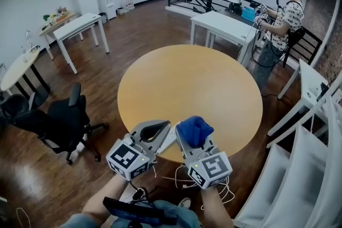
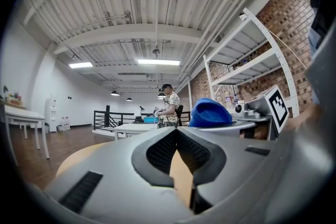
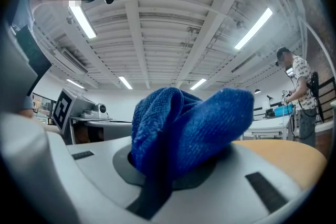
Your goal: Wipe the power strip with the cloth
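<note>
Head view: both grippers sit at the near edge of the round table (image 1: 187, 77), a smooth tan wood top. The left gripper (image 1: 164, 128) has its grey, rib-textured pads pressed together on nothing. The right gripper (image 1: 193, 139) pinches the cloth (image 1: 195, 128), blue, nubbly terry bunched into a soft lump. A white sliver (image 1: 168, 140) between the grippers is too hidden to name.

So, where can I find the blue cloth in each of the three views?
Head view: the blue cloth is at bottom centre, near the table's front edge.
Left gripper view: blue cloth is right of centre.
Right gripper view: blue cloth fills the middle, clamped in the right gripper.
Shared landmark: the round wooden table.
</note>
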